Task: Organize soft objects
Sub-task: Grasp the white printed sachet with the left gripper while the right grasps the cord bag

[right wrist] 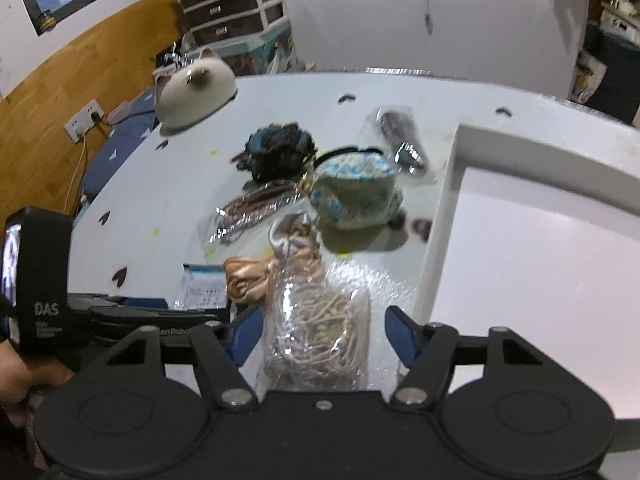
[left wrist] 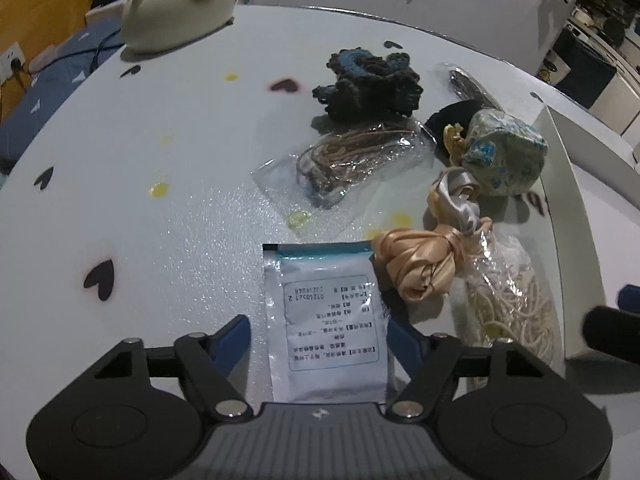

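Observation:
A white sachet with printed text lies flat on the table between the blue fingers of my left gripper. The jaws stand open astride it, with a gap showing on the left side. My right gripper is open around a clear bag of cream cord, with a gap at its right finger. A peach satin ribbon bundle lies between the sachet and the cord bag. Farther back are a floral fabric pouch, a dark crochet piece and a clear bag of brown cord.
A white open box stands at the table's right side, close to the cord bag. A ceramic cat sits at the far left of the round white table. A small clear packet with a dark item lies behind the pouch.

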### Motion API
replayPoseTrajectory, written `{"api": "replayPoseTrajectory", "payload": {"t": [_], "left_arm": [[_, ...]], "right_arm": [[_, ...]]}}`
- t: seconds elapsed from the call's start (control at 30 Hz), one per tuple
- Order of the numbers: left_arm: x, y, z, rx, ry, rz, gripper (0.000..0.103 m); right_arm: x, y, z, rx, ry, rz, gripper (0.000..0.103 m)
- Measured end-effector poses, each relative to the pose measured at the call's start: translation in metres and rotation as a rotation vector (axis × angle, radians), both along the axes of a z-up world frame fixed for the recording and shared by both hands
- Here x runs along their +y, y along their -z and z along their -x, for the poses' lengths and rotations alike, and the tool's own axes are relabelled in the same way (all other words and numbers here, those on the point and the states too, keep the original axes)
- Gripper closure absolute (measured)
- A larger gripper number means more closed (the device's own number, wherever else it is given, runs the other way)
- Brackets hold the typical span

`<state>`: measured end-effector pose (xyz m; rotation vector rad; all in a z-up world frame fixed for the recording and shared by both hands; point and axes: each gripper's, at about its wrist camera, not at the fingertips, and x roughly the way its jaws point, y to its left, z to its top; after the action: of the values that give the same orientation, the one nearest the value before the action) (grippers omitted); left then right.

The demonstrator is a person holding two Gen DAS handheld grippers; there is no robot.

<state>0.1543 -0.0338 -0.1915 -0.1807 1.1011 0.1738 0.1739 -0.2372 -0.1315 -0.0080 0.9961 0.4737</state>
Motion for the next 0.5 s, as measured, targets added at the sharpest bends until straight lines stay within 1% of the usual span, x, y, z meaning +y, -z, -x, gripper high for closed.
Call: {"api": "replayPoseTrajectory", "payload": {"t": [0.07,0.1,0.27,0.5], "left_arm": [[0.001,-0.002,0.005,-0.011,0.024,0.001,0.040],[0.002,-0.002,0.006,-0.012,0.030,0.007,0.040],[0.010,-0.003,0.020,-0.015,0.061,0.043,0.042],[0.021,-0.004,0.043,-0.001,0.068,0.074,0.043]], "right_arm": [[0.003,0.006,-0.004,0.026,-0.006,-0.001,0.035],[0.004,0.009,-0.006,0.040,-0.008,-0.002,0.034],[0.011,0.025,-0.015,0.103,0.003,0.007,0.030],[0.023,0.042,-0.025,0.142,0.010,0.046,0.028]]}}
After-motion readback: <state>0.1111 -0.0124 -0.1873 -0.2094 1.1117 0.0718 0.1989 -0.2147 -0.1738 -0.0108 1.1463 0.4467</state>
